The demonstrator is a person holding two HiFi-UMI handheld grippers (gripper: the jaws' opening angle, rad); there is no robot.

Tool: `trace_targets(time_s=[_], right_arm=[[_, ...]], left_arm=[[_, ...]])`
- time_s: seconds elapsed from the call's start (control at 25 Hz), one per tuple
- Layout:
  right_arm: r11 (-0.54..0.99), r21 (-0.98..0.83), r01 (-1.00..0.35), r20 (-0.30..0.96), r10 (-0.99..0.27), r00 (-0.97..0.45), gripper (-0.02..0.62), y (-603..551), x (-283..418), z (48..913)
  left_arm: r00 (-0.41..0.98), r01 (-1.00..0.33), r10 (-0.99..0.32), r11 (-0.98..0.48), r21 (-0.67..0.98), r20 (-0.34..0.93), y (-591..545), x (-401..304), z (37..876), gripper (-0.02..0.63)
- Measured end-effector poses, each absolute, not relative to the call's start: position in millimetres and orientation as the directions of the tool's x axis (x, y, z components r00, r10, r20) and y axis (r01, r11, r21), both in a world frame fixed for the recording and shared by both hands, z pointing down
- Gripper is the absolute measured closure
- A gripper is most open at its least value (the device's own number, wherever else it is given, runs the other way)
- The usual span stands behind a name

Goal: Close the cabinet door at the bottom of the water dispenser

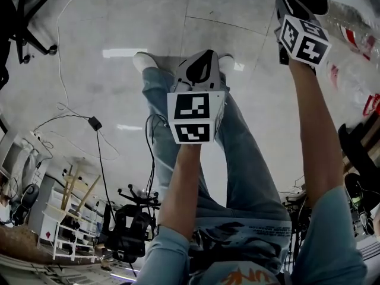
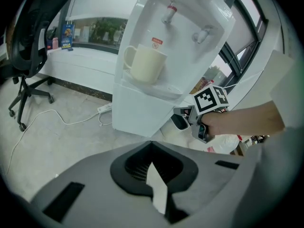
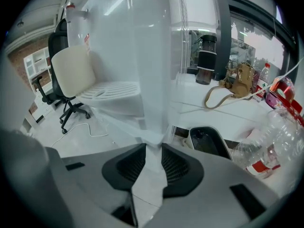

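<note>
Cabinet door [image 3: 155,89] vert., edge-on in R gripper [image 3: 152,145].

This looks like an office or lab workroom. A water dispenser [image 2: 156,70] with a cup [image 2: 142,63] on its tray stands on a pale tiled floor [image 1: 148,16]. Left of the dispenser is a black swivel chair [image 2: 33,46], and a power strip [image 2: 105,108] with a loose cable [image 2: 57,120] lies at its foot. Behind it a white ledge [image 2: 90,56] runs under a window [image 2: 95,30]. To its right the ledge holds a bag [image 3: 237,80], a dark jug-like appliance [image 3: 206,61] and plastic bottles [image 3: 266,146]. White shelves [image 3: 35,63] stand beyond the chair.
</note>
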State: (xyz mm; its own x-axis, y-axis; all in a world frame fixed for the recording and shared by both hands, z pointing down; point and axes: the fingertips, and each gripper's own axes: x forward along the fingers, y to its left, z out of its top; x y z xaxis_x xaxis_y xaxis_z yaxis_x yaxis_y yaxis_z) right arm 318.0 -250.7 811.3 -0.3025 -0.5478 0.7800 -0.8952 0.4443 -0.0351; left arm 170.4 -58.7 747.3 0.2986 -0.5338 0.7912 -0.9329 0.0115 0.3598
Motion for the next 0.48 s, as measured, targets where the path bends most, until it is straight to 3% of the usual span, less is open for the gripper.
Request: trace_targets(time_s=[0.48], right_arm=[[0.407, -0.021, -0.913, 0.793, -0.55, -0.263, 0.482, -262.2, 319.2, 808.0]], left_arm=[[0.292, -0.935, -0.519, 0.024, 0.355, 0.804, -53.1, 156.5, 740.8, 0.598]])
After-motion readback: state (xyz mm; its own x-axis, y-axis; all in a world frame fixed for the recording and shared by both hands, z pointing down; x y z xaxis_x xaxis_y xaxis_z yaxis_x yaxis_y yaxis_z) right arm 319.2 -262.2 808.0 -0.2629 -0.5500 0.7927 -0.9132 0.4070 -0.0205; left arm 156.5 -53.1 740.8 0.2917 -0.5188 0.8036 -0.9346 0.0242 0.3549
